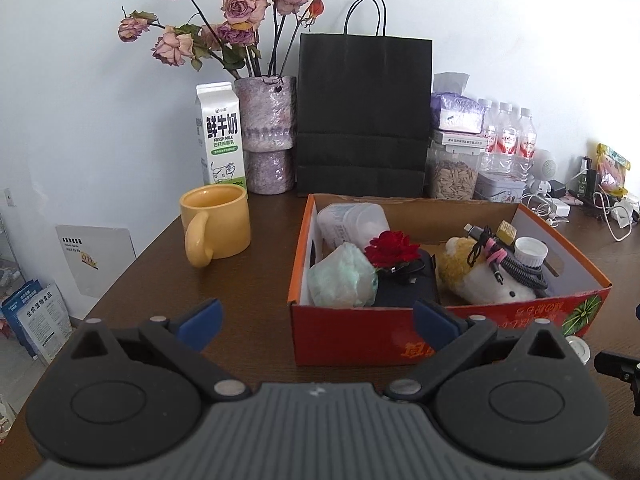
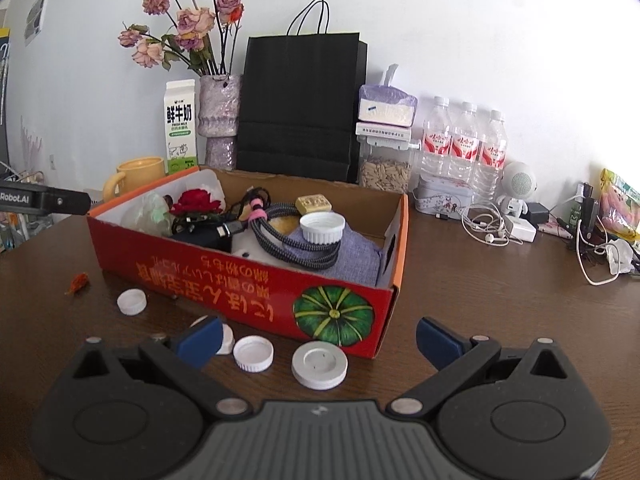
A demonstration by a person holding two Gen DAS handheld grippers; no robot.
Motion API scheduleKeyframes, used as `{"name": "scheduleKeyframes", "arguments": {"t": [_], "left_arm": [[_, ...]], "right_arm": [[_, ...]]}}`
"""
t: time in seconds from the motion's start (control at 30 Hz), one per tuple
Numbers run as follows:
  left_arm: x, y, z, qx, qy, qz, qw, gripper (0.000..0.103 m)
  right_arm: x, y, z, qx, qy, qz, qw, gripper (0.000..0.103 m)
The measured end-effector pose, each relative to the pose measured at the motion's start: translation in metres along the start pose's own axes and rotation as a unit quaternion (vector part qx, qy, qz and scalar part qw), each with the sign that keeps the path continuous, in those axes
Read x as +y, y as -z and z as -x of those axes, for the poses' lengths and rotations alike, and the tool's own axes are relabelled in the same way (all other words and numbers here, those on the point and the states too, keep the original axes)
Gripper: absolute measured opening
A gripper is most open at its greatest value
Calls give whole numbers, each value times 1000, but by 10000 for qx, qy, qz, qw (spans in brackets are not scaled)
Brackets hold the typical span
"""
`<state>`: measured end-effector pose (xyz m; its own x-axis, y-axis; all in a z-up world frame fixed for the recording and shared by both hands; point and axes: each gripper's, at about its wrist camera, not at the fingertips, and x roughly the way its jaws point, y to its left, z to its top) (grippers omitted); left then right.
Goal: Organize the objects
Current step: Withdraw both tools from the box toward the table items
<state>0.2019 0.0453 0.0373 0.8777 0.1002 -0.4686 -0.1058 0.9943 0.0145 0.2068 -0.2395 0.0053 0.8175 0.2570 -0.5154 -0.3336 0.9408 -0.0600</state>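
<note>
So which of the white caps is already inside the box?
The ribbed white cap sitting on top of the coiled cable in the red box. The other caps, like the flat disc lid, lie on the table in front of the box.

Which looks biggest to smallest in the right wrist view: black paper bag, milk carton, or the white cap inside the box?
1. black paper bag
2. milk carton
3. white cap, though it sits nearer the camera.

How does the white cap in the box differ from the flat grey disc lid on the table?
The white cap sits in the red box on the coiled cable; the grey disc lid lies on the table outside it. The cap is ribbed and open side up; the disc lid is smooth-edged, with a closed, ringed top. Both are round.
</note>
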Motion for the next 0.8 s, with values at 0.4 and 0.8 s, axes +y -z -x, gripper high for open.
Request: {"name": "scheduleKeyframes", "arguments": {"t": [0.4, 0.8], "left_arm": [[16, 27, -1, 402, -156, -29, 9991, 103], [21, 31, -5, 507, -193, 76, 9985, 103]], "right_arm": [[-10, 17, -29, 495, -53, -110, 9987, 95], [-9, 11, -51, 536, -325, -230, 9978, 46]]}}
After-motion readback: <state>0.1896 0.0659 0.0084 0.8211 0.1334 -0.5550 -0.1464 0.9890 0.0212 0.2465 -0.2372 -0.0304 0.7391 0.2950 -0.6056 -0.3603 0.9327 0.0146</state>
